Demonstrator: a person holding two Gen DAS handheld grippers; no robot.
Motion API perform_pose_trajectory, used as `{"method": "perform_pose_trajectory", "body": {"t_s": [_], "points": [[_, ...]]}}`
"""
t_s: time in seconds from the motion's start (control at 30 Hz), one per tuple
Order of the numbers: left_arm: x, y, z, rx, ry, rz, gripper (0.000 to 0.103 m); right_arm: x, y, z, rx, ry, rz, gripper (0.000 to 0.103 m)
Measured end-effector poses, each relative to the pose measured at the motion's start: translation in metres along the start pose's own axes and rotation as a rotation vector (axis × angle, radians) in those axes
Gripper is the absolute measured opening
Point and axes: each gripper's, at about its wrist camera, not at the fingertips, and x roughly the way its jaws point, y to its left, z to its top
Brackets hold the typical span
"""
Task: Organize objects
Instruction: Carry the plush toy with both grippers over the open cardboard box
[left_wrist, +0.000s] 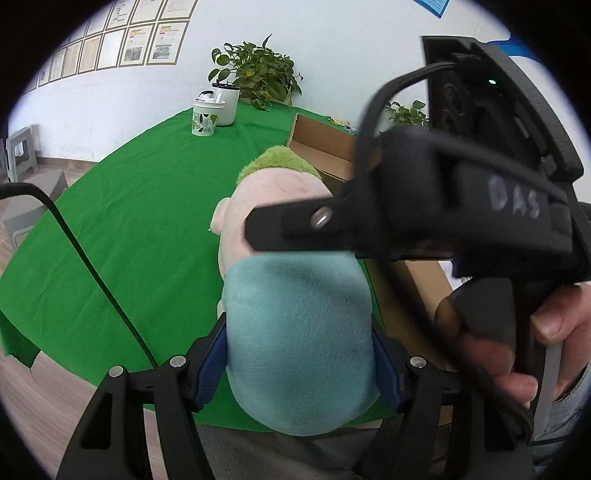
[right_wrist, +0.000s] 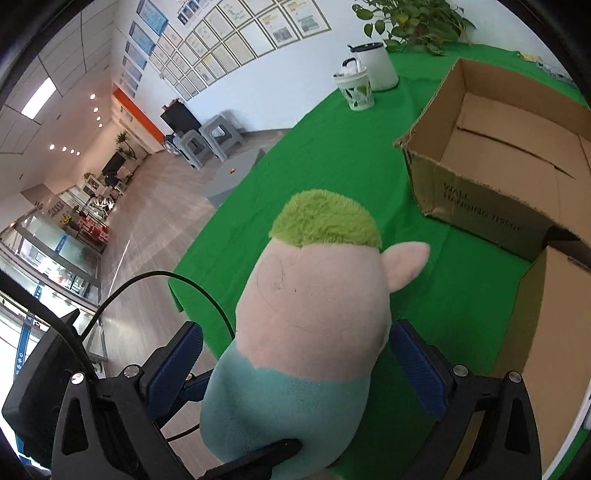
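One cardboard box (right_wrist: 509, 155) stands open on the green-clothed desk (right_wrist: 332, 155), its inside bare as far as I see. Two cups stand at the far edge: a leaf-patterned cup (right_wrist: 355, 90) with white scraps inside, touching a white cup (right_wrist: 376, 66). My left jaws (left_wrist: 299, 354) clench one plush doll (left_wrist: 295, 332) by its teal body above the desk's near edge; my right jaws (right_wrist: 295, 365) flank its pink head without pressing.
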Motion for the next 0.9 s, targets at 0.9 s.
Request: {"method": "perform_pose_trajectory", "body": {"t_s": [0.9], "points": [[-0.017, -0.122, 0.061, 0.465, -0.218, -0.129, 0.066, -0.141, -0.017, -0.007, -0.015, -0.391, -0.289, 0.080]]}}
